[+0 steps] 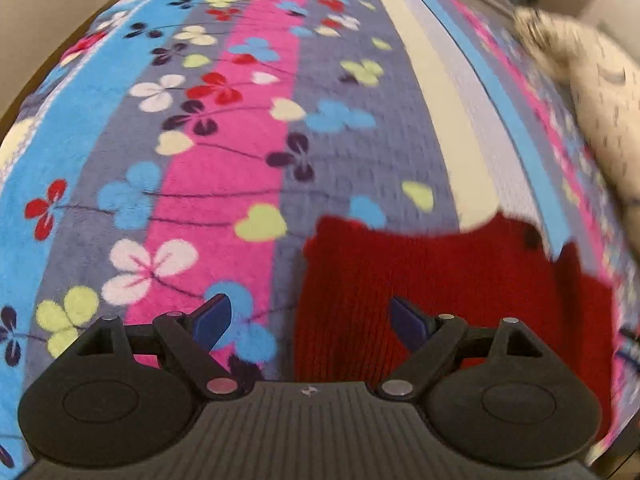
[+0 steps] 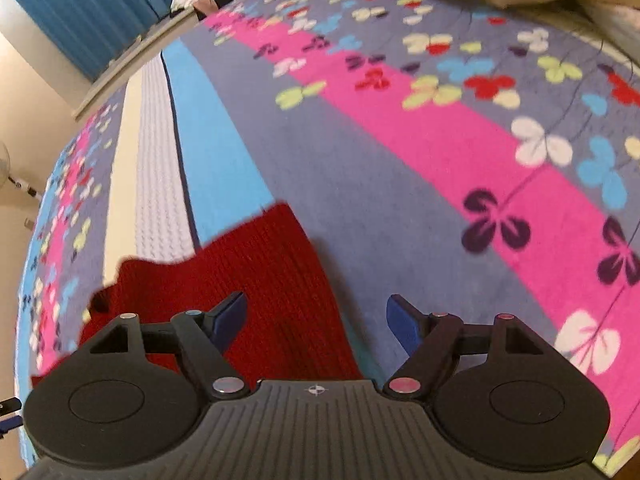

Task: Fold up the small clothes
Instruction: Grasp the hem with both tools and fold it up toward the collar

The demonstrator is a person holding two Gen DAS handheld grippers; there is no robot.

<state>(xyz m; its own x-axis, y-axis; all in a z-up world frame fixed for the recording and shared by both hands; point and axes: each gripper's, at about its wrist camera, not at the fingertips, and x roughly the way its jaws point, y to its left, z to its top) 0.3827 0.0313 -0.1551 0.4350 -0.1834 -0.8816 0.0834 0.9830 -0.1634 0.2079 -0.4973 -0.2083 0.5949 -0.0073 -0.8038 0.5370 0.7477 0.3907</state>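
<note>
Red knit (image 1: pixel 440 300) lies flat on the bed (image 1: pixel 340 140), near its front edge. Your left gripper (image 1: pixel 310 322) and right gripper (image 2: pixel 316 322) have jaws wide, empty. Pinch corners squarely, then fold evenly.

Red knit garment (image 1: pixel 440 280) on floral striped blanket (image 1: pixel 240 120).
</note>
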